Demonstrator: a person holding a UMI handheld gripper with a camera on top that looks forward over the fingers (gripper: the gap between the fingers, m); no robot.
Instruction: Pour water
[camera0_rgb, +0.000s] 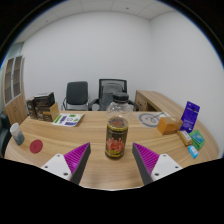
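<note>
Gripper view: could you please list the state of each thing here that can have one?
Gripper: open, holding nothing.
Jar: upright on the table, lid on, just ahead of the fingers.
Purple carton: standing upright.
Office chairs: unoccupied.

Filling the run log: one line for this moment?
task: pour water | gripper: open, empty | jar: upright on table, just ahead of the fingers, untouched | phase: approach
</note>
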